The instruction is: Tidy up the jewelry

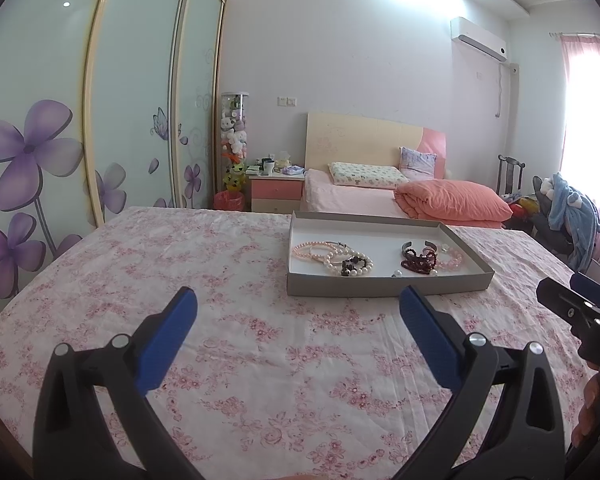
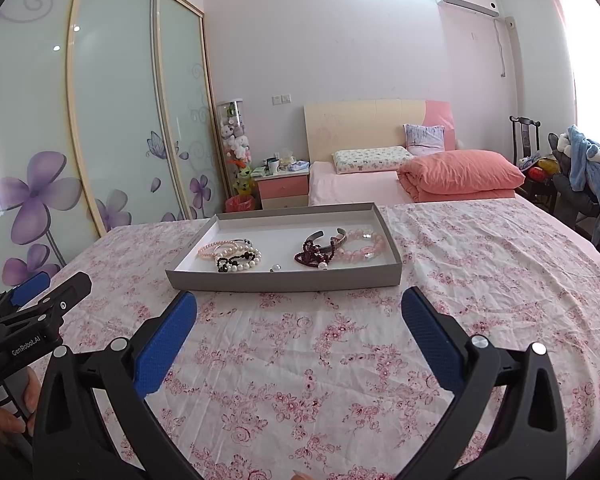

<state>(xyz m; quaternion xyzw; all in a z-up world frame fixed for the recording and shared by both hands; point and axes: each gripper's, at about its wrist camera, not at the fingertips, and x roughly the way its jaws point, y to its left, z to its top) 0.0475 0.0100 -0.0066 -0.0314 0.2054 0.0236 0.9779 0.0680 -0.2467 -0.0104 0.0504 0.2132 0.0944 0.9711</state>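
A shallow grey box tray (image 1: 384, 284) (image 2: 284, 281) lies on the floral tablecloth. Inside on its left lie pink and white pearl strands with a black-beaded bracelet (image 1: 334, 258) (image 2: 232, 256). On its right sit dark red beads (image 1: 420, 260) (image 2: 316, 254), a dark cuff bangle (image 2: 320, 236) and a pale pink bead bracelet (image 1: 452, 258) (image 2: 360, 245). A small loose bead (image 2: 275, 267) rests near the front wall. My left gripper (image 1: 298, 308) is open and empty, short of the tray. My right gripper (image 2: 299, 308) is open and empty too, just in front of the tray.
The table is covered with a pink floral cloth (image 1: 220, 320) (image 2: 480, 280). Behind it stand a bed with an orange quilt (image 1: 452, 200), a pink nightstand (image 1: 276, 190), a wardrobe with flower-printed doors (image 1: 60, 140), and a chair with blue clothing (image 2: 588, 168).
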